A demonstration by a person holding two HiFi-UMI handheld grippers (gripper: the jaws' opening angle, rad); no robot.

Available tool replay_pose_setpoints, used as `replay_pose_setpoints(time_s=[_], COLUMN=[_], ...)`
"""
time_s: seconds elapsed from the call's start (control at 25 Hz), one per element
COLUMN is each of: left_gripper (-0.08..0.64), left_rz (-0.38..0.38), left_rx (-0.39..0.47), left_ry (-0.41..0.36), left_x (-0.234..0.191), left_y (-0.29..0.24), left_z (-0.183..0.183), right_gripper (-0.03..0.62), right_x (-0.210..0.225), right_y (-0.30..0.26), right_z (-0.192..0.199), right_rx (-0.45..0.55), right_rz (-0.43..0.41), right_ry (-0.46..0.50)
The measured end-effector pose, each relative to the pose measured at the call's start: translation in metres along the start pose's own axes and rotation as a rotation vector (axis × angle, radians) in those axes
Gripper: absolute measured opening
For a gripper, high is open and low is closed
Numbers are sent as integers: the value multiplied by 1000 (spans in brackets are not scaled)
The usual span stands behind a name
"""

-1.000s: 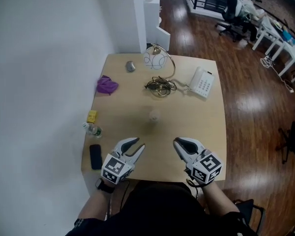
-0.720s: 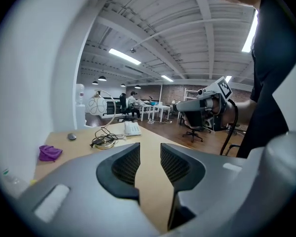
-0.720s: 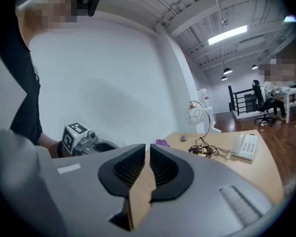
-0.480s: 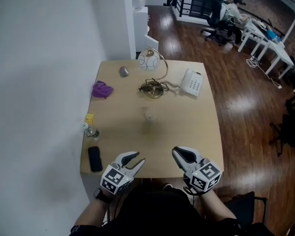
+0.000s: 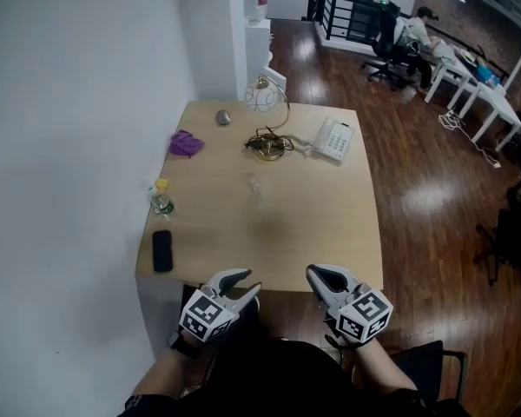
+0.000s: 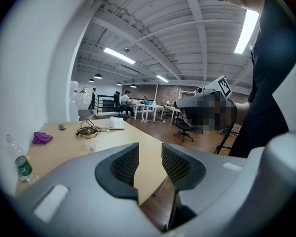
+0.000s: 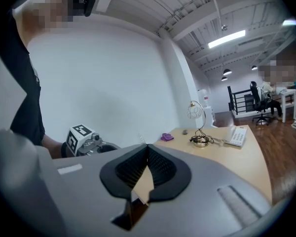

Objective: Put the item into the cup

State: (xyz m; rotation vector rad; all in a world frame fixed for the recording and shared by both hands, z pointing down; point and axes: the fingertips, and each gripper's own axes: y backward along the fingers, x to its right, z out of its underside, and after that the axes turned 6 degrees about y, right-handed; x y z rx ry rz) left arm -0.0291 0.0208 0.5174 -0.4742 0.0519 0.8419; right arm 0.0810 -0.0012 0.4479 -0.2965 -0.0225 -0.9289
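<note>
A small clear cup [image 5: 255,183] stands near the middle of the light wooden table [image 5: 330,224]; it also shows in the left gripper view [image 6: 91,147]. Loose items lie along the table's left side: a purple cloth [image 5: 187,143], a small grey object [image 5: 222,117] and a yellow piece [image 5: 161,185]. My left gripper [image 5: 247,283] hangs just off the table's front edge. Its jaws are opening with nothing between them [image 6: 149,154]. My right gripper [image 5: 321,276] is beside it, shut and empty, its tips touching [image 7: 147,148].
A plastic bottle [image 5: 161,203] and a black phone [image 5: 161,251] lie at the left edge. A globe lamp [image 5: 265,102] with a cabled base [image 5: 267,148] and a white desk telephone [image 5: 333,140] stand at the back. A white wall runs along the left.
Both grippers have drawn back from above the table to just off its front edge. The left jaws stand a little wider. The table's things have not moved.
</note>
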Motion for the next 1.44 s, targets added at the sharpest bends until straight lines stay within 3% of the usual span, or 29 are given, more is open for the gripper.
replay_pose_setpoints(time_s=[0.24,0.44,0.8,1.44], left_gripper=[141,141,141,141], left_rz=[-12,-22,-29,-38], left_rx=[0,-13,9,48], left_ry=[9,-24,-61,-92], left_x=[69,94,102,79], left_y=[12,24,47,92], left_z=[20,25,15,8], right_gripper=[8,8,8,8], right_x=[-34,-47,-69,-104], right_y=[56,76,79,56], right_z=[28,26,21,-2], right_rx=[-23,0,17,64], right_rz=[-49,-50,-55,-53], right_ry=[-1,22,39,41])
